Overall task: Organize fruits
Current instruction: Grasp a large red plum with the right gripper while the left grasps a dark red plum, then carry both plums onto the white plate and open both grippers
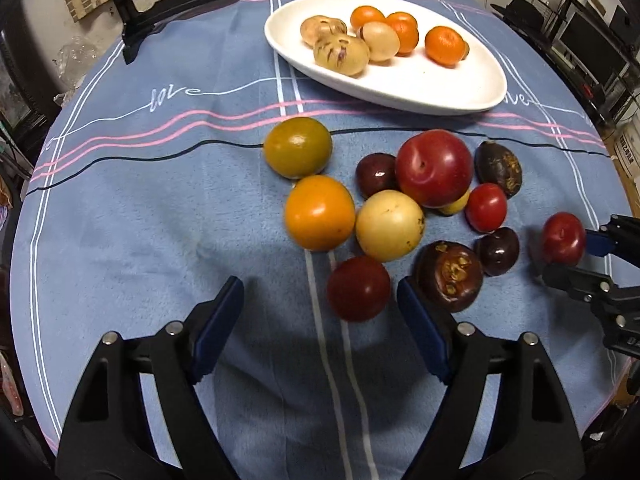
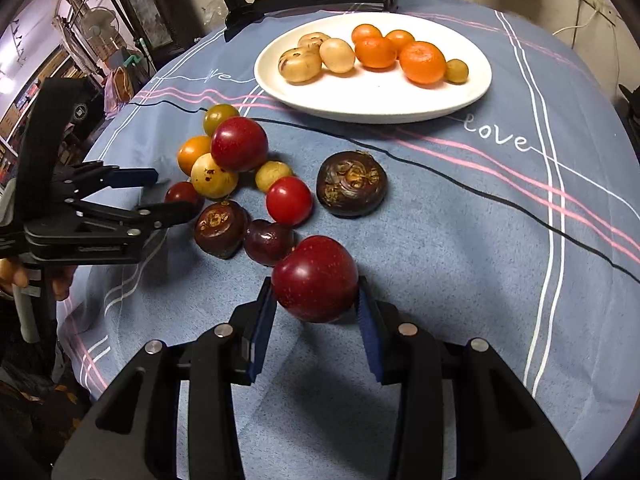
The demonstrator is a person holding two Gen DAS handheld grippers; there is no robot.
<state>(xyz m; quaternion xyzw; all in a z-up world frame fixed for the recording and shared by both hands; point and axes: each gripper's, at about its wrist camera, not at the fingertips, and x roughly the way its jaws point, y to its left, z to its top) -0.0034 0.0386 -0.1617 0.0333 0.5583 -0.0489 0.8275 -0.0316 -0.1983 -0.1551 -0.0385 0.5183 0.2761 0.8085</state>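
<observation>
Blue striped tablecloth (image 1: 160,208), white plate (image 2: 372,100), left hand-held gripper (image 1: 320,304) spread, right hand-held gripper (image 2: 316,304) clamping red plum (image 2: 316,278)

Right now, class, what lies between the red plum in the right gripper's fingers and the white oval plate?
In the right wrist view, only bare blue tablecloth separates the red plum from the white oval plate; the nearest dark brown fruit sits just left.

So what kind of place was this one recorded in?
Most likely a home dining room. A round table under a blue "love" tablecloth holds a white plate of fruit, a dark wooden chair is pushed up at the far side, and a standing fan and cluttered furniture fill the background.
</observation>
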